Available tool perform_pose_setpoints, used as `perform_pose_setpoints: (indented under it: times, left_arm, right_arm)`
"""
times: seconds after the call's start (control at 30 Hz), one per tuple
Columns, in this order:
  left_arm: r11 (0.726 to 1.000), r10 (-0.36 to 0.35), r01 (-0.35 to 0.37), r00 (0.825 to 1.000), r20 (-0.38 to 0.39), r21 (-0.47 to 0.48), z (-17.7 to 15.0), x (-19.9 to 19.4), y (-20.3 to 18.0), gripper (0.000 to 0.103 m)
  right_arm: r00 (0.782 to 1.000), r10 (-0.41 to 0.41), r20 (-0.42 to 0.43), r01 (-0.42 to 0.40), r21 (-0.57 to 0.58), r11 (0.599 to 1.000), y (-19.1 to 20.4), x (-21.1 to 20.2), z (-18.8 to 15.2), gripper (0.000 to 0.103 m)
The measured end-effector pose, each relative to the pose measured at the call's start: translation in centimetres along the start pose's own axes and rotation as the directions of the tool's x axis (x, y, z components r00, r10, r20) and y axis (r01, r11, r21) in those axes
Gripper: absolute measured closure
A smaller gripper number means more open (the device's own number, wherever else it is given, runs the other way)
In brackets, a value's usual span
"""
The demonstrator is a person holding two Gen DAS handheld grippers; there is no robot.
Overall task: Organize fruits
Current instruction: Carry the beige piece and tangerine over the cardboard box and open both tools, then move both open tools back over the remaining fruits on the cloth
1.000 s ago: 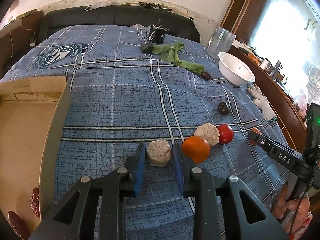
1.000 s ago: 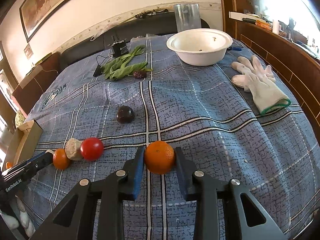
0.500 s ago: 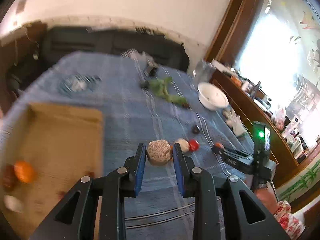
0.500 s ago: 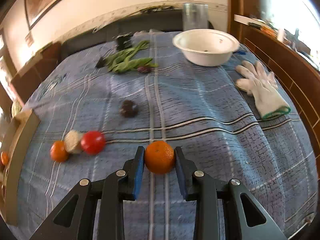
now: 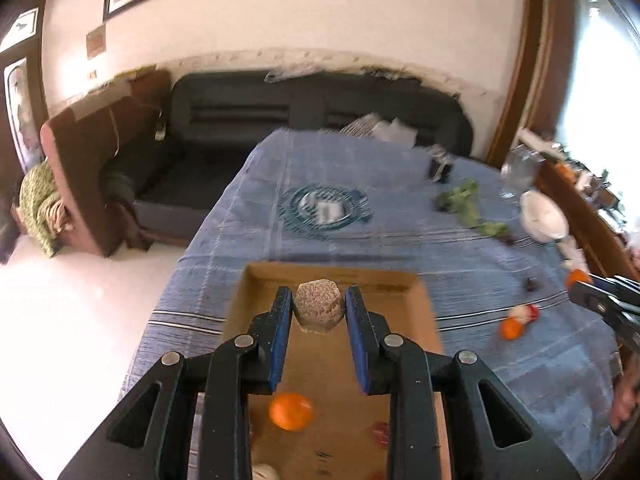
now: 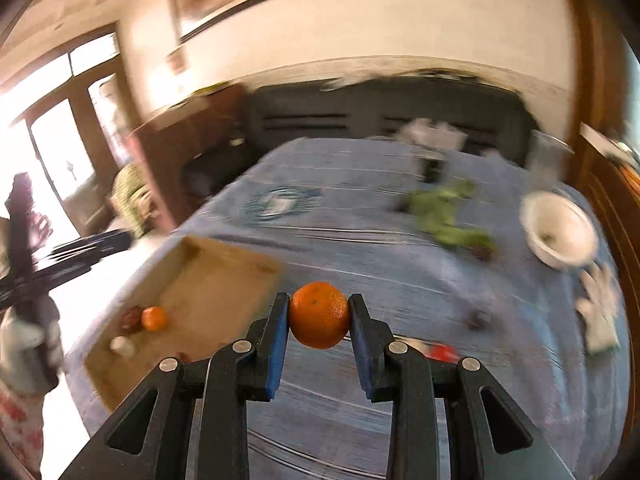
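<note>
My left gripper (image 5: 319,310) is shut on a beige rough fruit (image 5: 319,307) and holds it above the cardboard box (image 5: 416,292). An orange (image 5: 291,411) and red fruits (image 5: 380,430) lie in that box. My right gripper (image 6: 319,314) is shut on an orange (image 6: 319,315), raised above the blue cloth to the right of the box (image 6: 224,280). An orange (image 5: 511,329), a pale fruit and a tomato (image 5: 532,312) lie on the cloth at the right, with a dark fruit (image 5: 532,284) beyond.
A white bowl (image 6: 560,236), green leaves (image 6: 448,216) and a white glove (image 6: 600,312) lie on the blue plaid cloth (image 6: 360,208) at the right. A dark sofa (image 5: 320,112) stands behind. The floor drops off at the left.
Both grippers have lifted and swung left with their fruits. The left one went from the cloth to above the box. The right one lifted its orange off the cloth.
</note>
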State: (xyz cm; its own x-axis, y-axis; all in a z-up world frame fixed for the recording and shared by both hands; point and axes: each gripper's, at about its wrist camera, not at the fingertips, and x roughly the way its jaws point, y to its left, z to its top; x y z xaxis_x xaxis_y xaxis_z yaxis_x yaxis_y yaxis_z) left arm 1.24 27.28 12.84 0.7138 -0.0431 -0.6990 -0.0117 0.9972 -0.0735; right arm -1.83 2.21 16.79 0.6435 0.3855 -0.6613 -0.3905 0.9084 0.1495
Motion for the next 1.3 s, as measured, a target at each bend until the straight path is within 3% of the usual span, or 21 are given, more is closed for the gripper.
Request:
perform_pose_setpoints:
  times: [0.23,0.57,0.83,0.97,1.1,1.2,1.3]
  left_arm:
    - [0.998,0.001,-0.011,0.987,-0.159,-0.057,-1.9,7.2,3.0,0.077]
    - [0.992,0.011,-0.046,0.96,-0.278,-0.118,-3.3,11.5,4.9,0.077]
    - [0.99,-0.029,-0.009,0.964,-0.263,-0.141,-3.5,10.5,4.6,0.072]
    - [0.99,-0.016,-0.014,0.979,-0.205,-0.14,-3.1,8.3,4.3,0.06]
    - [0.986,-0.008,-0.016,0.99,-0.14,-0.167,-2.8,5.2,4.1,0.057]
    - [0.98,-0.019,-0.001,0.995,-0.093,-0.201,-2.9,2.6,3.7,0.044]
    - [0.975,-0.067,0.06,0.997,-0.025,-0.212,-3.1,-0.3,1.8,0.032]
  right_arm:
    - [0.987,0.109,-0.12,-0.117,-0.065,0.991,7.3,8.6,-0.3,0.07]
    - [0.964,0.081,-0.254,-0.127,-0.171,0.977,12.8,17.3,-3.4,0.07]
    - [0.963,0.079,-0.257,-0.132,-0.197,0.971,13.3,17.8,-3.8,0.069]
    - [0.974,0.08,-0.212,-0.123,-0.198,0.973,13.0,16.1,-3.2,0.06]
    - [0.982,0.093,-0.162,-0.12,-0.166,0.979,11.7,13.6,-2.7,0.056]
    - [0.989,0.087,-0.118,-0.102,-0.129,0.986,10.0,11.1,-3.1,0.049]
    - [0.994,0.079,-0.072,-0.083,-0.051,0.995,6.9,7.9,-4.2,0.044]
